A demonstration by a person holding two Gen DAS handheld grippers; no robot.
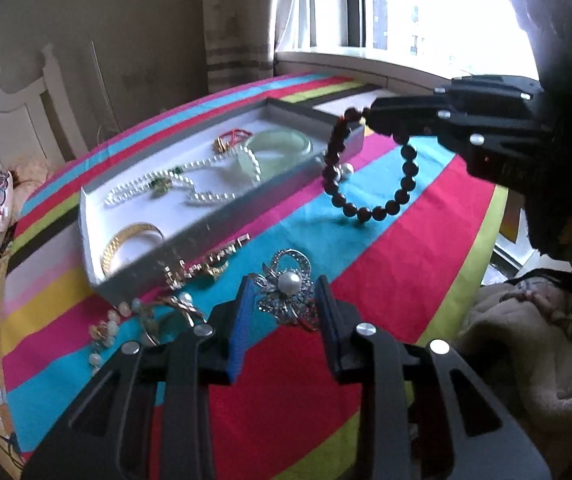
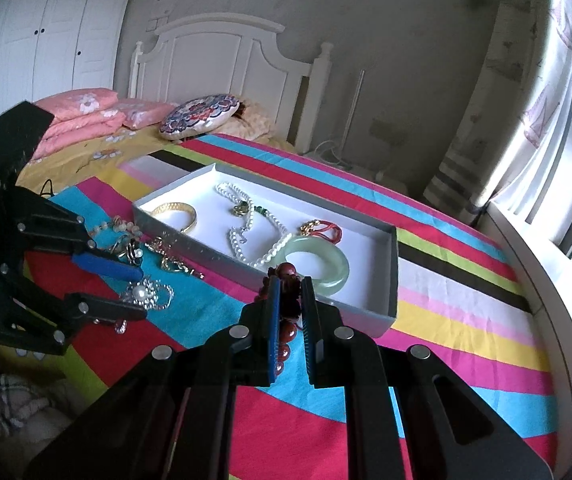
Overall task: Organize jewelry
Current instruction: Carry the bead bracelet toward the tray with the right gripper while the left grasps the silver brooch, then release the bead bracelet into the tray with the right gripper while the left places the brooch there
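Dark red beads [image 1: 370, 184] are dangling from the right gripper [image 1: 370, 118], pinched tight, hanging just beside the tray's [image 1: 222, 220] near wall, tray lying ahead; left gripper [image 1: 282, 300] is straddling the pearl brooch [image 1: 288, 286] on the cloth [image 1: 386, 280], pads seemingly not yet pressing it

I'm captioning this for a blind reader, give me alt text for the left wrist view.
The right gripper dangles a dark red bead bracelet beside a white tray of jewelry on a striped cloth; below, the left gripper straddles a pearl brooch.
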